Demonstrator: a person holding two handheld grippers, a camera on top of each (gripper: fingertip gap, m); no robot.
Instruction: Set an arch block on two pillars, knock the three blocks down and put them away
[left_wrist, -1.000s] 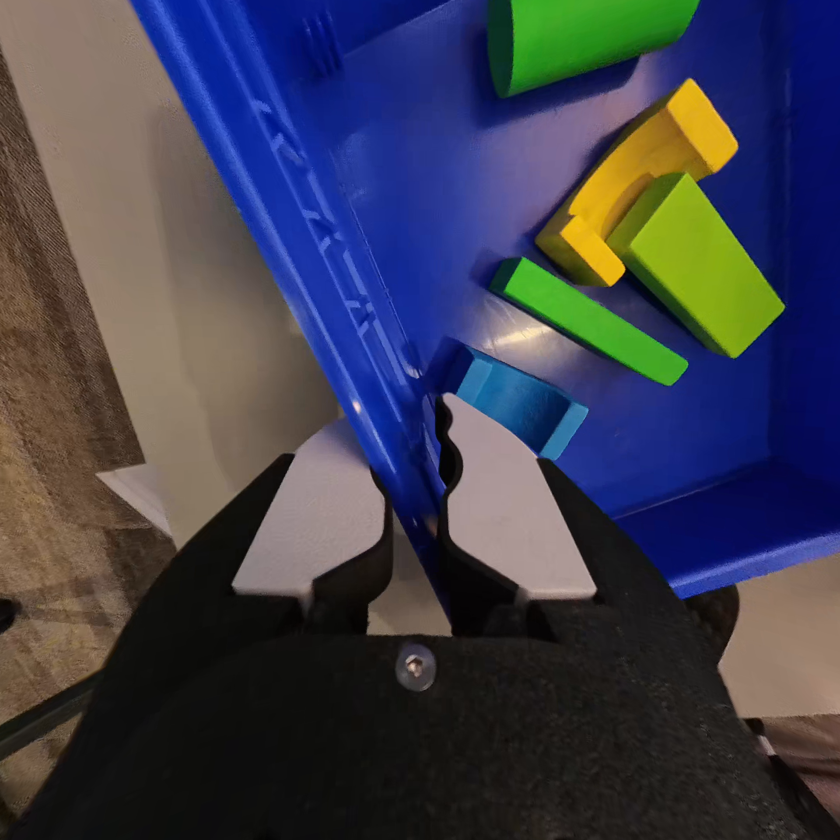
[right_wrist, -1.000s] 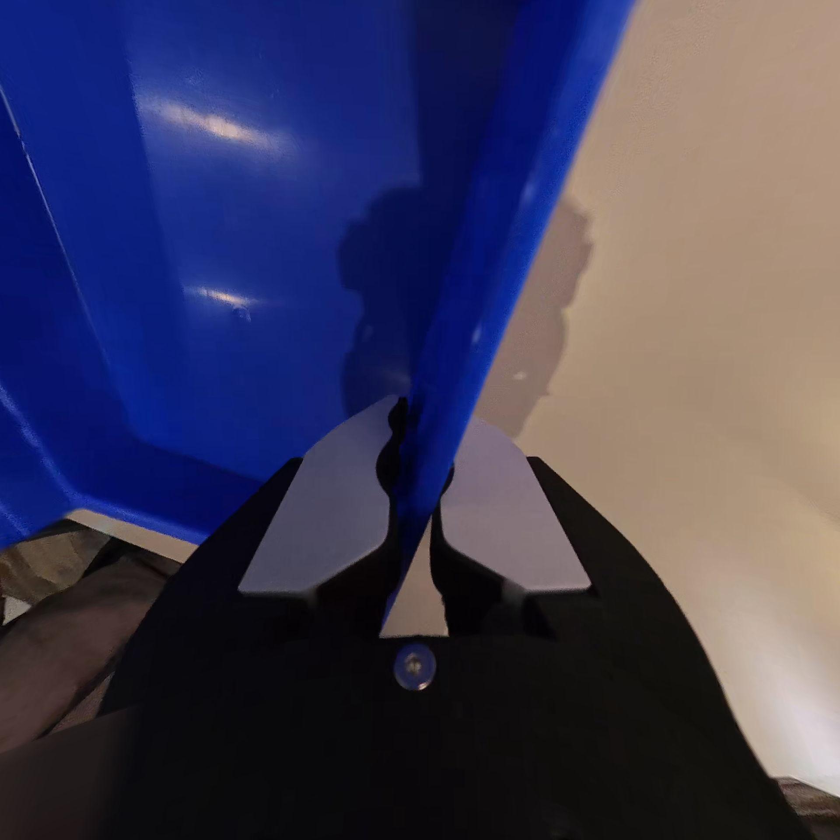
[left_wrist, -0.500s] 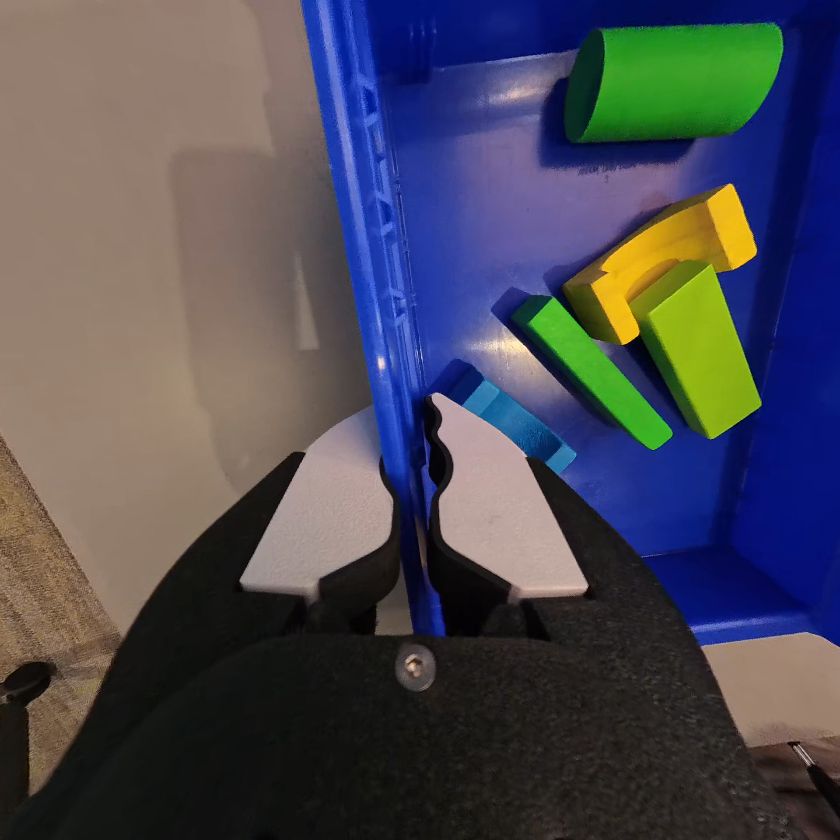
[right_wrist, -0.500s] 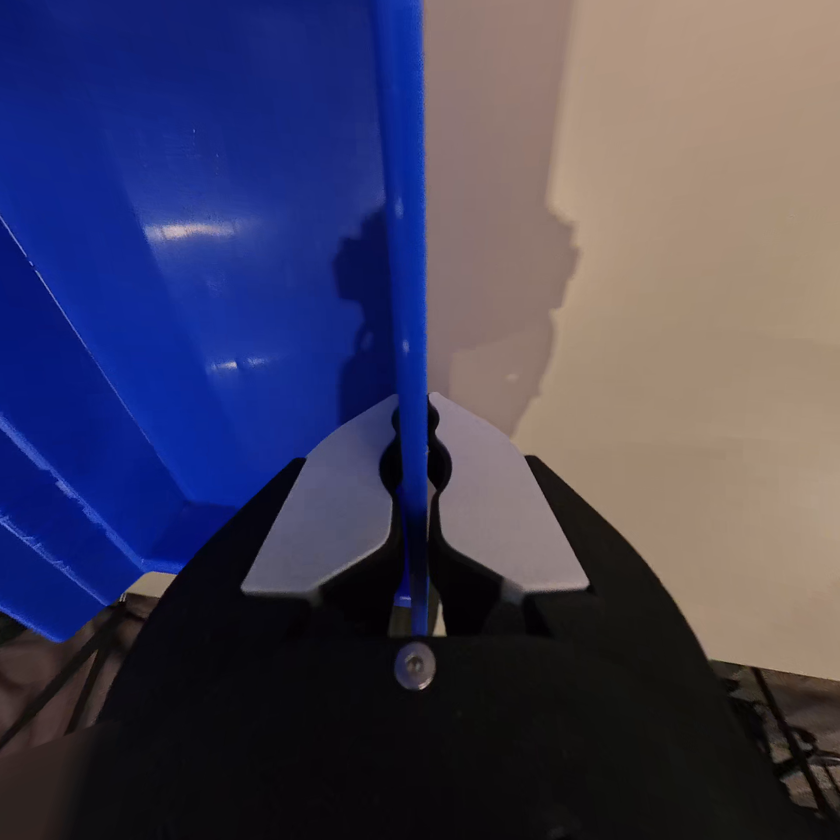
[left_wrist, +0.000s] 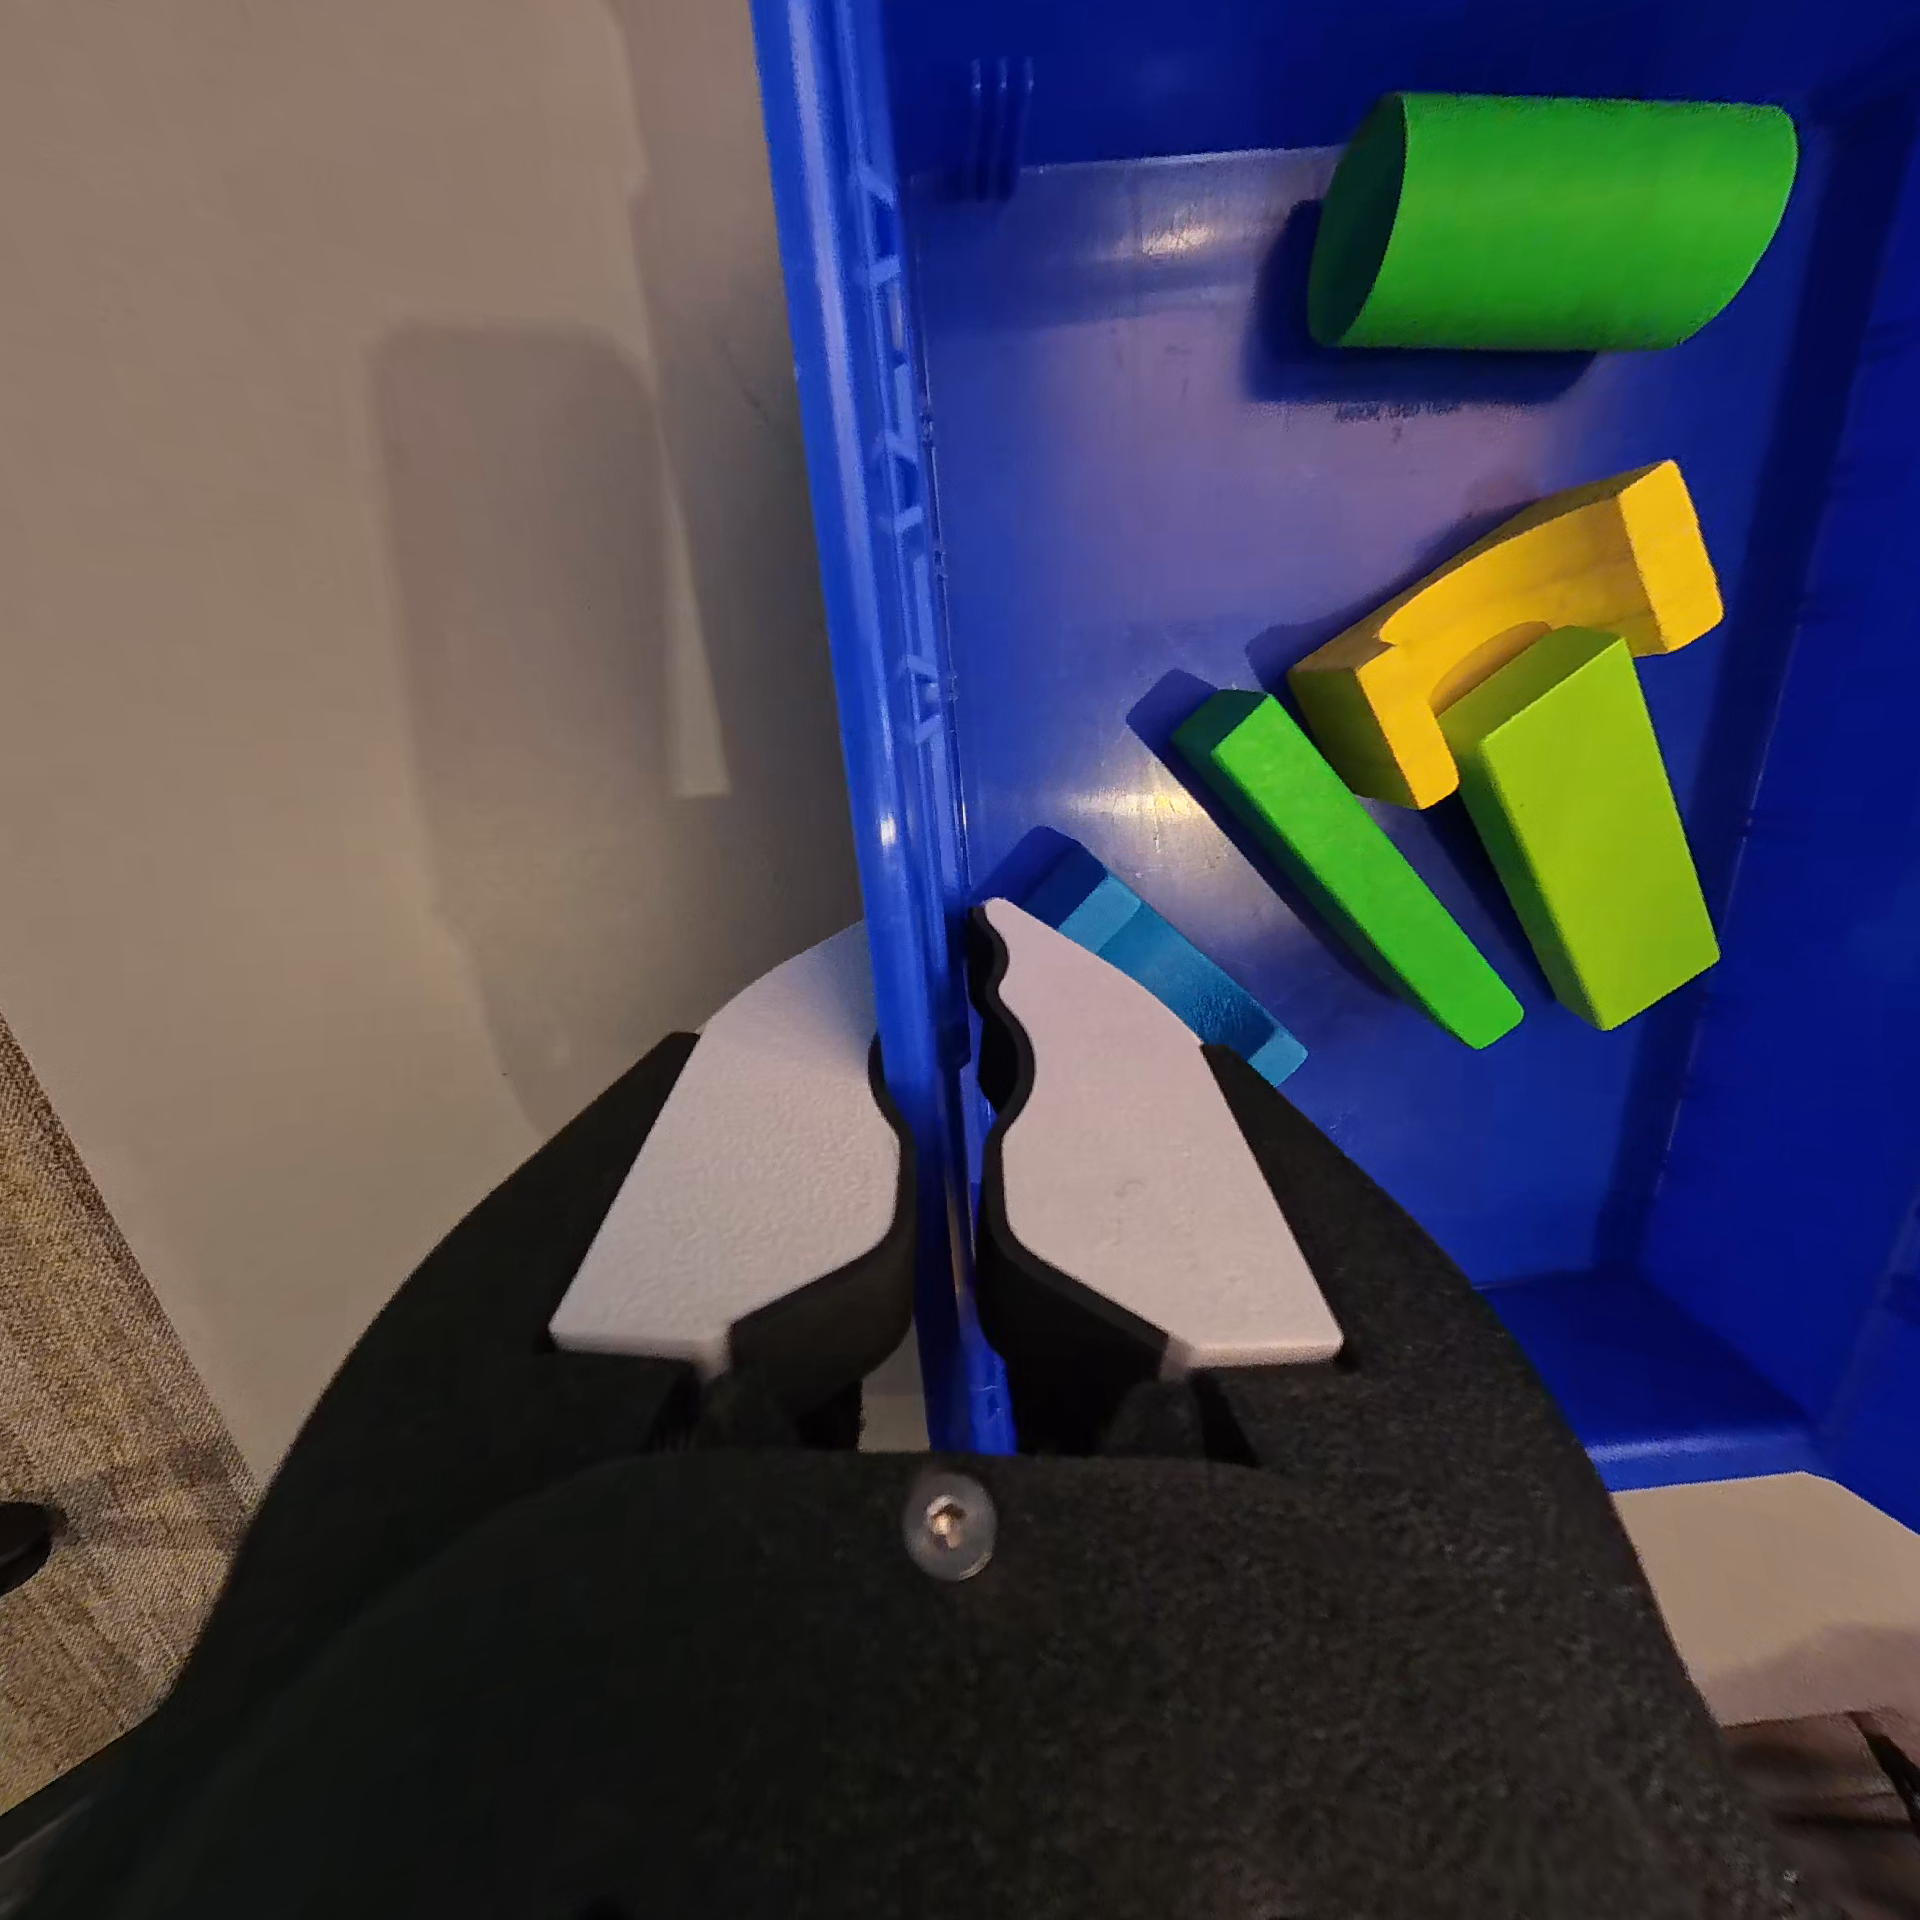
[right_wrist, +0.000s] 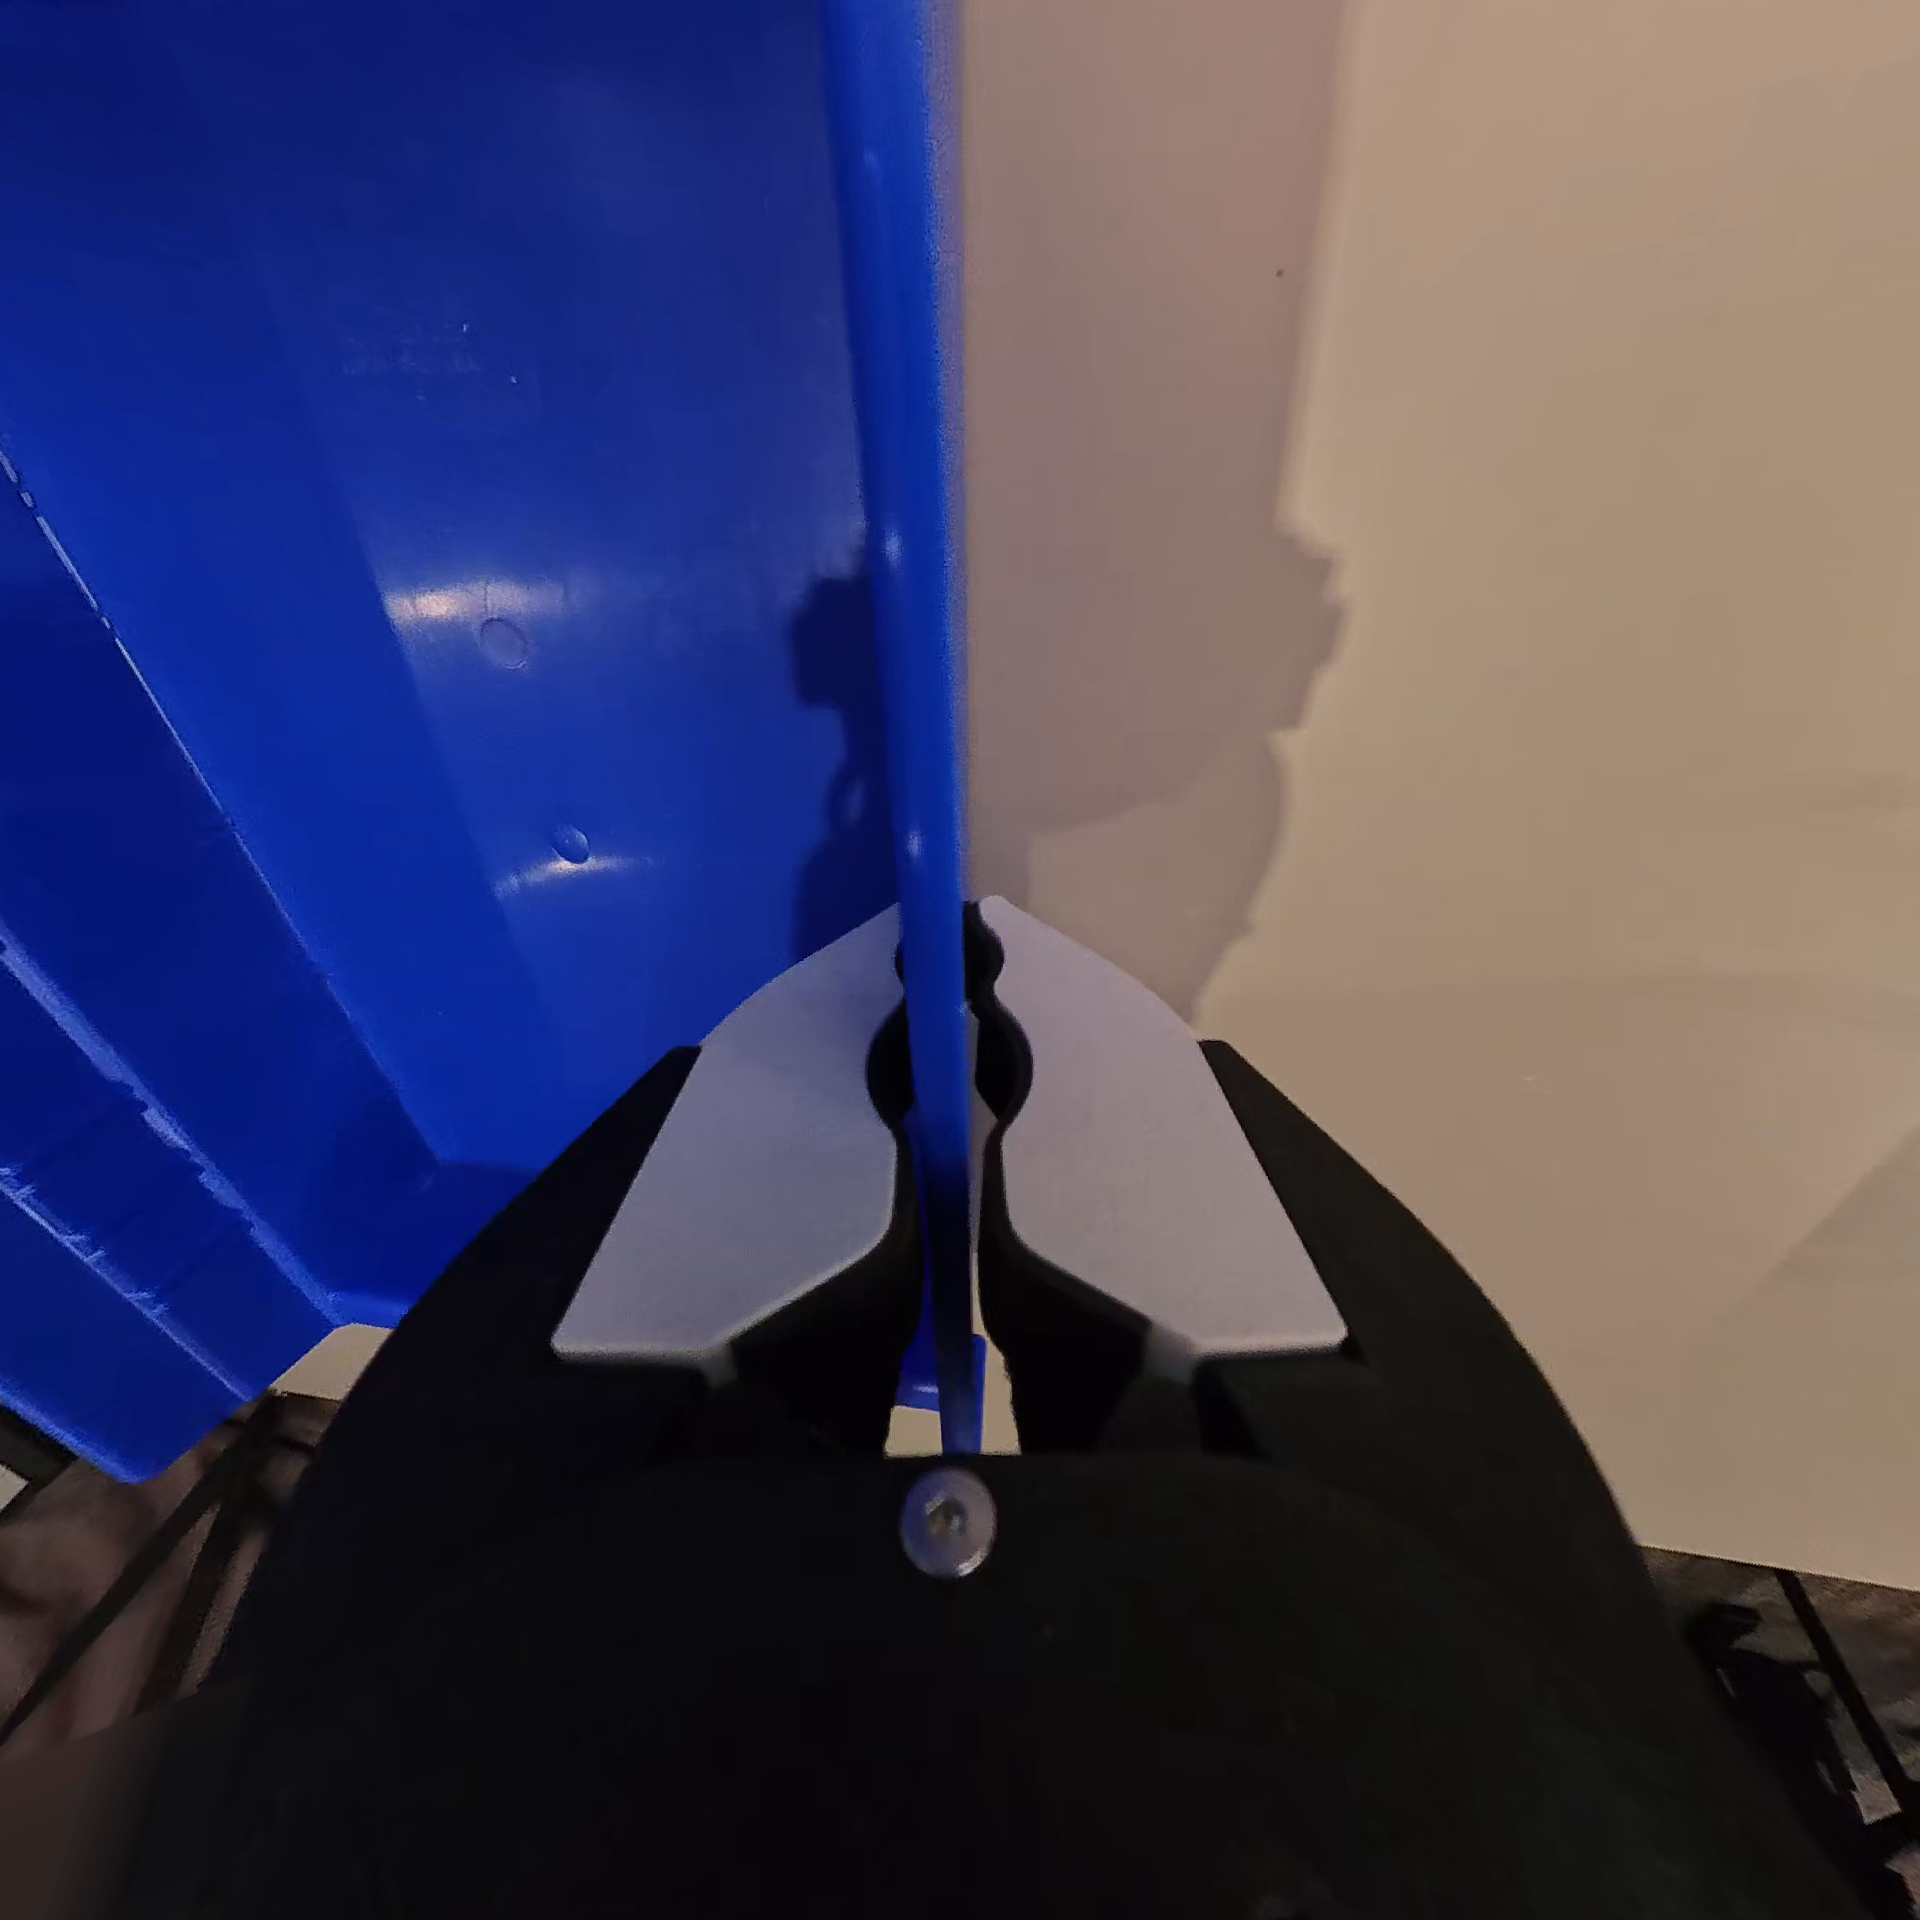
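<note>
Left gripper (left_wrist: 940, 1023) pinches the blue bin's (left_wrist: 1091, 499) left wall; right gripper (right_wrist: 940, 1023) pinches its opposite wall. Ahead and right of the left gripper, inside, lies the yellow arch block (left_wrist: 1496, 634), slanting among green blocks (left_wrist: 1351, 873).

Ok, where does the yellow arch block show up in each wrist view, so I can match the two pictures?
Left wrist view: the yellow arch block lies inside the blue bin, right of centre, its near end touching a light green block.
Right wrist view: not in it; only bare bin floor shows.
Shared landmark: the bin's thin side walls, one clamped by the left tongs, another by the right tongs.
</note>
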